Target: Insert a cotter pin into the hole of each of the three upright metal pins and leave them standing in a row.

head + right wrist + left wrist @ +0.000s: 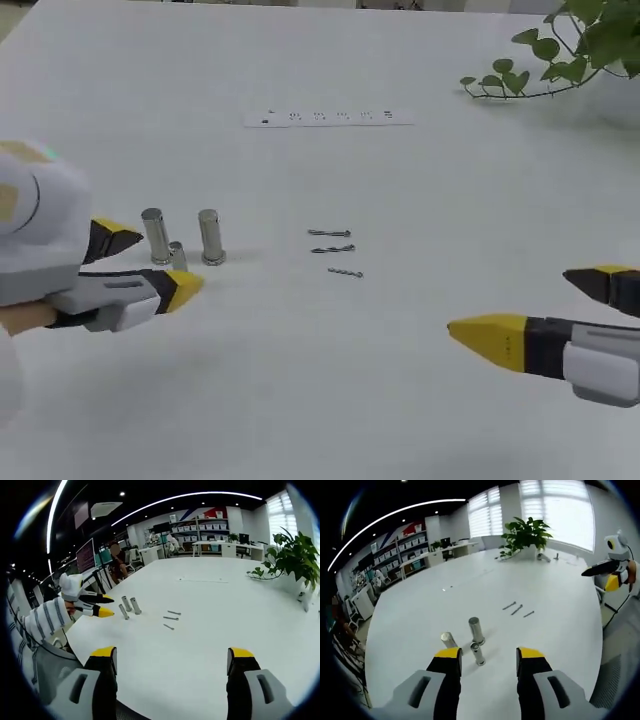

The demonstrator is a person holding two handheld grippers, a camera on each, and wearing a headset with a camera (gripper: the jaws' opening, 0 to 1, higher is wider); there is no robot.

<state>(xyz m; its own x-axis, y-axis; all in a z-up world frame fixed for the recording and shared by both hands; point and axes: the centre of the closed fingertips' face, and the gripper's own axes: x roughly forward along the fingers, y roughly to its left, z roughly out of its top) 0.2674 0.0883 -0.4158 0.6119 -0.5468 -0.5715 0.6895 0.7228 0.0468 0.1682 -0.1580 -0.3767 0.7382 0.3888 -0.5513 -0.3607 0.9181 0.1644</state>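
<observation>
Three upright metal pins stand close together on the white table [330, 380]: a tall one [153, 235], another tall one [209, 237] and a shorter one [177, 254]. My left gripper [160, 262] is open, and the short pin [478, 654] stands just ahead between its jaw tips, untouched. To the right of the pins lie three cotter pins [329, 233] [333, 249] [345, 271], also seen as cotter pins [517, 609] and cotter pins [170, 618]. My right gripper [512, 303] hovers open and empty at the near right, far from the pins [129, 606].
A white label strip [328, 118] lies flat further back on the table. A potted plant [580, 40] trails leaves at the far right corner. Office desks, shelves and a seated person [119, 560] are in the background.
</observation>
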